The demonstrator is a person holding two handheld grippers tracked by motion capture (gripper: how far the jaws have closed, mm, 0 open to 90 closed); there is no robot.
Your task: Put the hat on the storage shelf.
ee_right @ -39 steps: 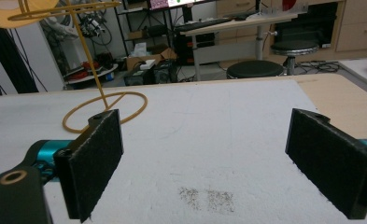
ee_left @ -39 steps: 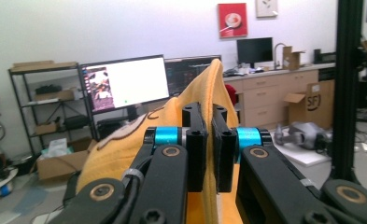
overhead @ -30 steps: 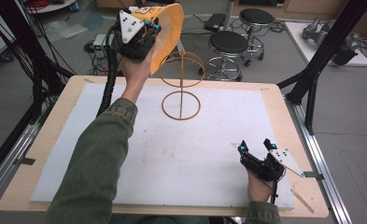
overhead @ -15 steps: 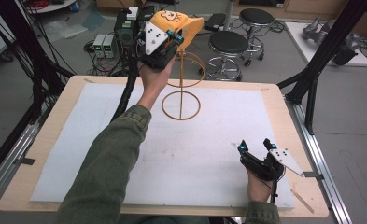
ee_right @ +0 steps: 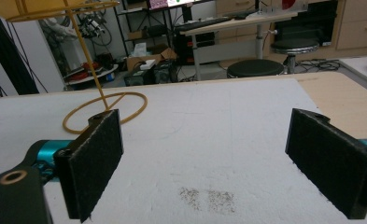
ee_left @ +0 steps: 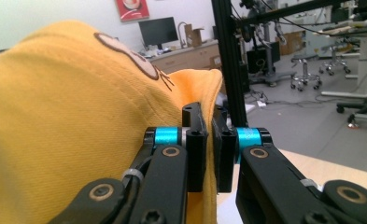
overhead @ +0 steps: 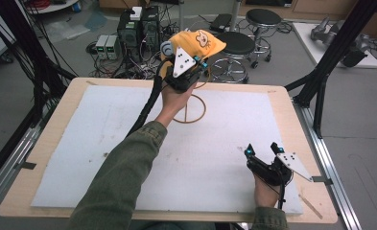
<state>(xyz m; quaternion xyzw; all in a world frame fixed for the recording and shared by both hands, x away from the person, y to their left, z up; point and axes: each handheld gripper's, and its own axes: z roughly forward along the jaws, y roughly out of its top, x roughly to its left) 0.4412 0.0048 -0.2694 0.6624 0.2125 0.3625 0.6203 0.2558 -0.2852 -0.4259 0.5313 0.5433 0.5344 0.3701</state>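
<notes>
A yellow cap with a cartoon face on it is held high above the table's far side, over a yellow wire stand. My left gripper is shut on the cap's edge. In the left gripper view the jaws pinch the yellow fabric between them. The stand has a ring base on the mat, a thin stem and a top ring. Near the front right corner my right gripper rests low over the mat. It is open, with nothing between its pads.
A white foam mat covers the wooden table. Black frame posts stand at the table's right and left sides. Two stools and electronics boxes sit on the floor beyond the far edge.
My left gripper has carried the cap to the right, over the stand, and turned it so the crown faces up. The right gripper has stayed still.
</notes>
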